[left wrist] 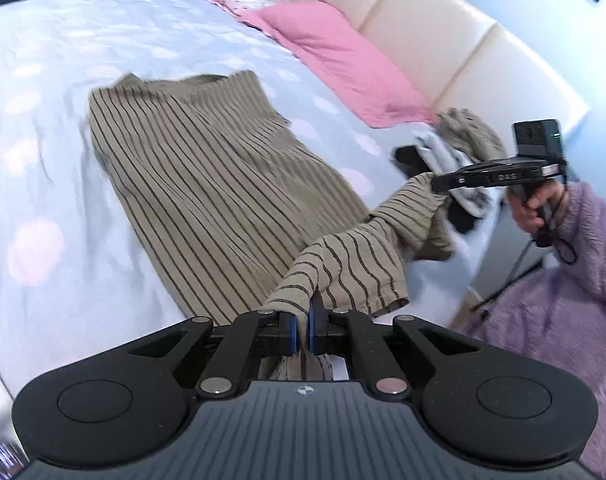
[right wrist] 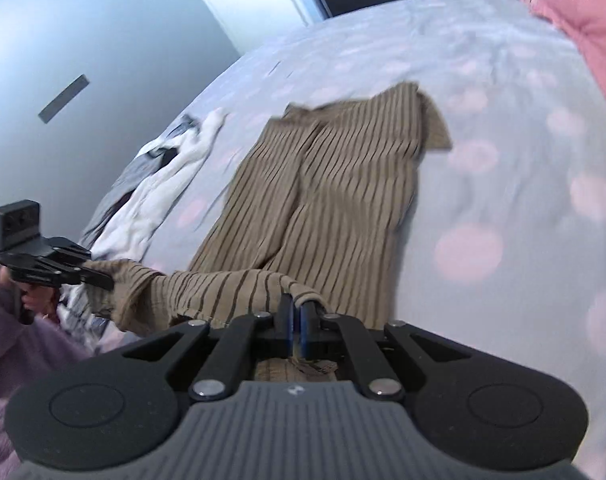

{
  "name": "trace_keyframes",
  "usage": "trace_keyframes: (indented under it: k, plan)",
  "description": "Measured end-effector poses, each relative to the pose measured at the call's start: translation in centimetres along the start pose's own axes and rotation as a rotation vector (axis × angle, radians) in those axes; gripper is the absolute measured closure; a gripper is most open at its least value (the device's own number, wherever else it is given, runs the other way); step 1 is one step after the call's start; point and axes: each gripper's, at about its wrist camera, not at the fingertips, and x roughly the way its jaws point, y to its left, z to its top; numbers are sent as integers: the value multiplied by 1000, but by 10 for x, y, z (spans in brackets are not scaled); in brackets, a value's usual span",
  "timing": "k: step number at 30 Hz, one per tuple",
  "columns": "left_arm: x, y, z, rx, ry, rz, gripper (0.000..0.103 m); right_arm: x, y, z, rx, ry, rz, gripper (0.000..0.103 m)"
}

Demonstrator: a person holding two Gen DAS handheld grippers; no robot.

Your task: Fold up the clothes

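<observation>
Both grippers, left gripper (left wrist: 302,330) and right gripper (right wrist: 296,330), pinch the striped trousers (left wrist: 207,168) hem fully closed; I lift it ahead for folding over.

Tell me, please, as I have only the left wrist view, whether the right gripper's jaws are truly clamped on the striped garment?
Observer: Yes. The right wrist view shows the right gripper with its jaws shut on a bunched edge of the striped garment.
Operator: Thank you. Is anything lying on the bed behind my camera?
Observer: A white garment lies on the bed cover just beyond the left gripper, with grey clothing beside it.
</observation>
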Motion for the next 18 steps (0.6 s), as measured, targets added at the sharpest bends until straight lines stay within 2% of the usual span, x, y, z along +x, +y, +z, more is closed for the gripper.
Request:
trace_keyframes:
  k: [8,13,18]
  plan:
    - [46,46,39,-53,12,87,100,54,-25,42,-44,15,-152,99]
    - [74,75,49,-133,-3,139,100,89,-40,65,-41,31,-207,99]
    - [99,88,46,-164,10,187,100,125,-52,71,-52,100,-261,99]
